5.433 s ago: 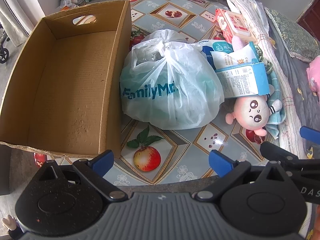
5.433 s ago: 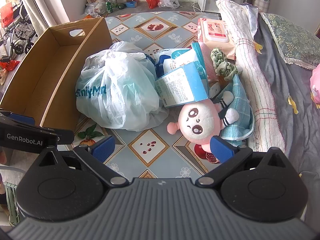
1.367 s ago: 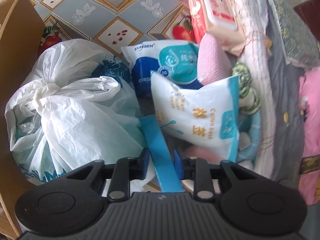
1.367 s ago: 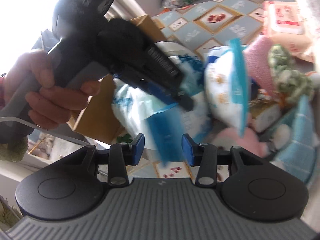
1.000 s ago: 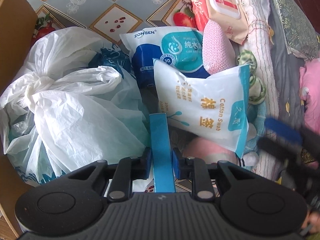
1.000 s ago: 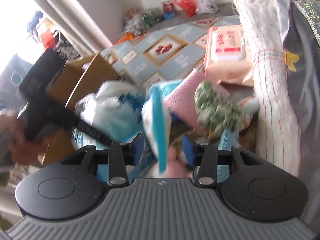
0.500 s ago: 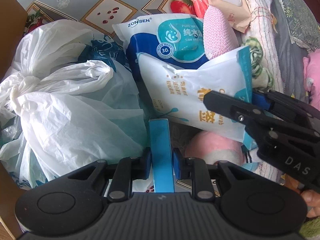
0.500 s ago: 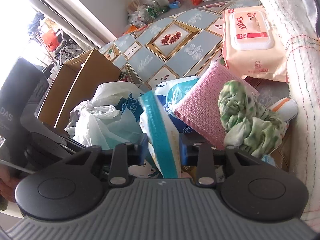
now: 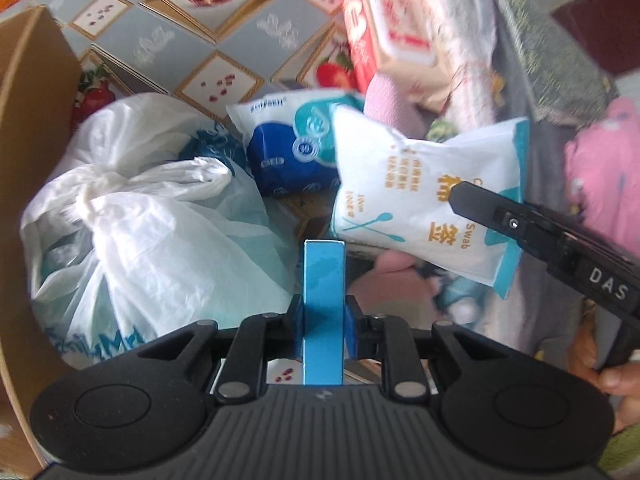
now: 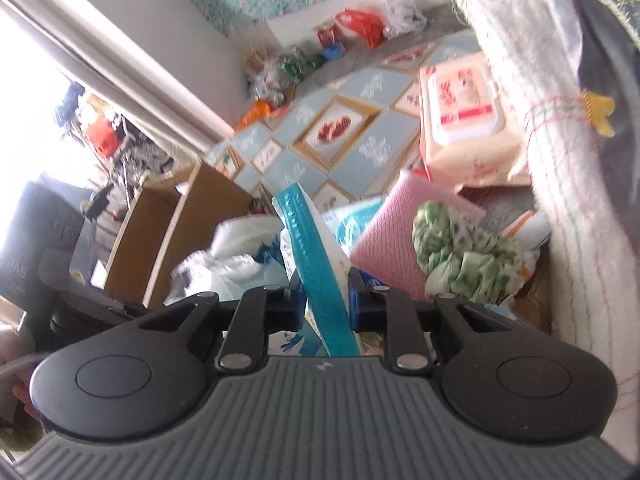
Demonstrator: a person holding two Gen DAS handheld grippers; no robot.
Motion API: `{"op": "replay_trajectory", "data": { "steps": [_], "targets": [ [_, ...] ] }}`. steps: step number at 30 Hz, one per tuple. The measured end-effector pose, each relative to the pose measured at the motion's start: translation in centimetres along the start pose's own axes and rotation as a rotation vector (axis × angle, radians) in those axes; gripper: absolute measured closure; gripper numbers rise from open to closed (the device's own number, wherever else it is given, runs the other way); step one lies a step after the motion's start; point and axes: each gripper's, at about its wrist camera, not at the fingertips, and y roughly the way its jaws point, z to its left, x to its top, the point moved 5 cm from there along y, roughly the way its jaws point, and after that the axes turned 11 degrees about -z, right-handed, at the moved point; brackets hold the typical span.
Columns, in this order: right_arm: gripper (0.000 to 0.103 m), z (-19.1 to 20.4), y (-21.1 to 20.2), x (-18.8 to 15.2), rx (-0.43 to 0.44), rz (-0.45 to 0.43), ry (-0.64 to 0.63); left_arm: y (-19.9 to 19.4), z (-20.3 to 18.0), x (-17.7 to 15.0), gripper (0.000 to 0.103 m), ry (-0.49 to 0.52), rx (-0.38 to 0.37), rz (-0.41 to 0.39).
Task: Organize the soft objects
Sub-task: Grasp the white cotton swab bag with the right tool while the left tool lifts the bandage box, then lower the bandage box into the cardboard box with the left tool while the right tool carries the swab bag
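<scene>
You had the cotton swab pack (image 9: 420,196) lifted clear above the pile, its teal sealed edge pinched in the right gripper (image 10: 324,300), whose jaws were closing narrow on it. The left gripper (image 9: 323,320) kept a flat blue box (image 9: 323,280) between its jaws, which were tightening too. I judged this the lifting-out step; next you needed to carry both across to the cardboard box (image 9: 28,128). The tied white bag (image 9: 140,220) sat against the box wall, so you had to pass over it. The wipes pack (image 10: 464,120) and bedding (image 10: 560,160) crowded the right.
</scene>
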Motion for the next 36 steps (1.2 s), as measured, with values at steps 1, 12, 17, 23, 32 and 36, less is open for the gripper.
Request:
{"op": "replay_trajectory", "data": {
  "steps": [1, 12, 17, 23, 32, 36],
  "targets": [
    [0.085, 0.2, -0.4, 0.4, 0.005, -0.011, 0.002, -0.8, 0.1, 0.1, 0.082, -0.015, -0.011, -0.014],
    [0.085, 7.6, 0.3, 5.8, 0.129, -0.112, -0.006, -13.2, 6.1, 2.5, 0.082, -0.183, -0.054, -0.265],
    [0.085, 13.1, 4.0, 6.9, 0.170, -0.133, 0.018, -17.9, 11.9, 4.9, 0.082, -0.220, -0.032, -0.376],
    [0.085, 20.0, 9.6, 6.8, 0.156, -0.144, 0.005, -19.7, 19.8, 8.2, 0.082, -0.206, 0.063, -0.458],
    [0.084, 23.3, 15.1, 3.9, 0.010, -0.114, 0.046, -10.1, 27.8, 12.3, 0.082, -0.183, 0.055, -0.355],
    [0.084, 22.4, 15.8, 2.9, -0.052, -0.104, 0.064, -5.3, 29.1, 13.0, 0.081, -0.216, -0.106, -0.303]
  ]
}}
